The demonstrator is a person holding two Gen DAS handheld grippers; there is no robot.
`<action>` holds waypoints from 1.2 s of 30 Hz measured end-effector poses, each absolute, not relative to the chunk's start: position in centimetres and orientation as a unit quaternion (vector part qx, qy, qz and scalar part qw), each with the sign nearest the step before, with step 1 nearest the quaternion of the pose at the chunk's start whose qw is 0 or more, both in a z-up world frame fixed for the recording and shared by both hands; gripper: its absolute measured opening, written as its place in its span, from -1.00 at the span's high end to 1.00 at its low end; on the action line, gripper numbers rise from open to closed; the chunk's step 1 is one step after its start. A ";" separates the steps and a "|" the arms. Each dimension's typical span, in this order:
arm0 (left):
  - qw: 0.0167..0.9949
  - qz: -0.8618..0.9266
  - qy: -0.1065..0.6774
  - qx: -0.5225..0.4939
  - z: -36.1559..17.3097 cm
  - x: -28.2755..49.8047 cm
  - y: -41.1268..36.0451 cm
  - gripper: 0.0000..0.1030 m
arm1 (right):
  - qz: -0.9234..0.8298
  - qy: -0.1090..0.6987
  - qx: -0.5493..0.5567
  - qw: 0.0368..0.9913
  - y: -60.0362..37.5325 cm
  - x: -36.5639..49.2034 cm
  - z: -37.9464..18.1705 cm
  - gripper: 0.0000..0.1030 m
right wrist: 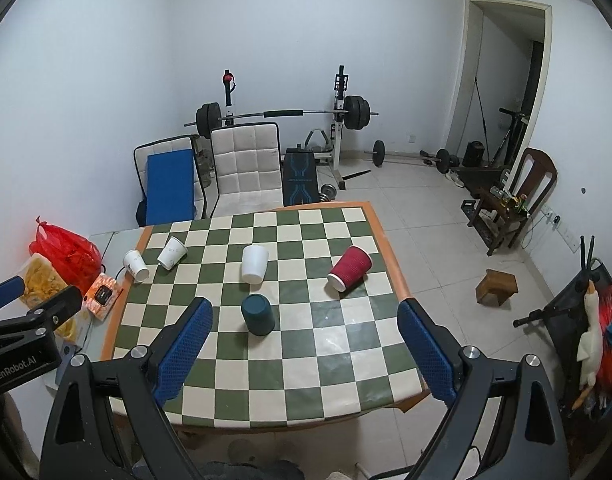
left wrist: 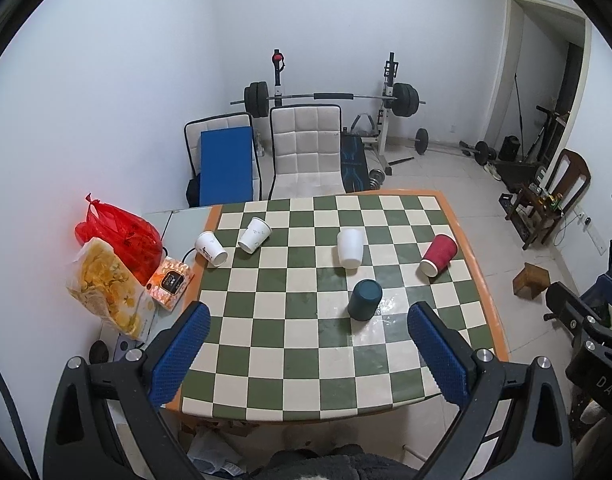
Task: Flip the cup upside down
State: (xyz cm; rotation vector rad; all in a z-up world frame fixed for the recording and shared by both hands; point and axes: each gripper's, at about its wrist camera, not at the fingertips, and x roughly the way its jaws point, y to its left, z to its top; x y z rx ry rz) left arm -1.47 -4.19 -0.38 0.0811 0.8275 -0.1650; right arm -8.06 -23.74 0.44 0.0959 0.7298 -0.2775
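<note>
Lying on its side just right of the upturned teal cup [right wrist: 258,315] on the table [right wrist: 389,254], the red cup [right wrist: 349,267] is judged light, thin-walled and easily crushed; its ribbed middle should be pinched gently. Both left tongs [left wrist: 307,354] and right tongs [right wrist: 306,350] are held wide open, empty.

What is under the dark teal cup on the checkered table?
The teal cup stands mouth-down on the checkered table, on green and cream squares. Its closed base faces up. Whatever may be inside or beneath it is covered by its wall, so this cannot be seen.
</note>
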 end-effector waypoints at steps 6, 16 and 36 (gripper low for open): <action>0.910 -0.081 0.405 0.038 -0.5 -1.9 -4.5 -0.97 | -0.127 0.360 0.048 0.923 -24.4 -8.1 0.2 -0.86; 0.910 -0.080 0.405 0.038 -0.6 -2.2 -4.7 -0.97 | -0.117 0.369 0.042 0.921 -24.5 -7.4 -0.3 -0.86; 0.913 -0.065 0.401 0.040 -0.5 -2.8 -4.4 -0.97 | -0.093 0.370 0.049 0.923 -24.1 -6.5 -0.8 -0.96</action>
